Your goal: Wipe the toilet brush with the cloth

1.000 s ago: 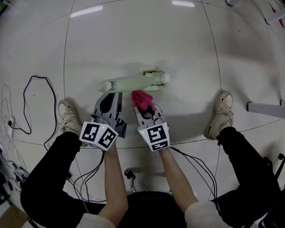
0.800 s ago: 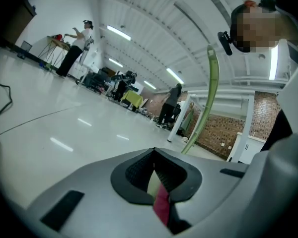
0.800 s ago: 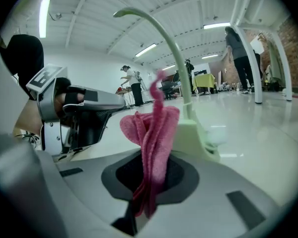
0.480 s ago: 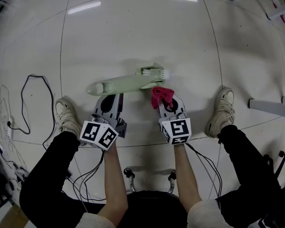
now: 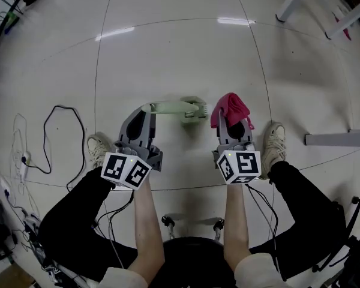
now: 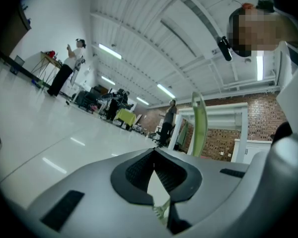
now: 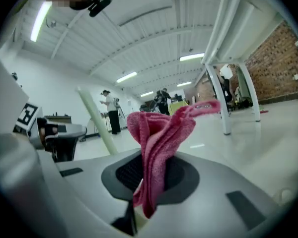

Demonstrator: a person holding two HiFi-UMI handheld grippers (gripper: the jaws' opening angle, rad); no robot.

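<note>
Up off the floor since 1 second ago come both tools: the left gripper has raised the toilet brush with it, and the right gripper has carried the cloth from below the brush's middle out to the right of the brush head; I read the left gripper as clamped on the end of the handle, so the pale green brush runs level to the right above the white tiled floor; in the left gripper view its jaws are pressed together with a sliver of green pinched low between them, and a length of the toilet brush stands up just beyond; the right gripper is closed on the pink cloth, which rises folded out of the jaws and flops over at the top; from the head view the cloth sits just beside the brush head, with a narrow gap between them; the wearer's left shoe and right shoe stand on the floor either side of the 2 grippers.
</note>
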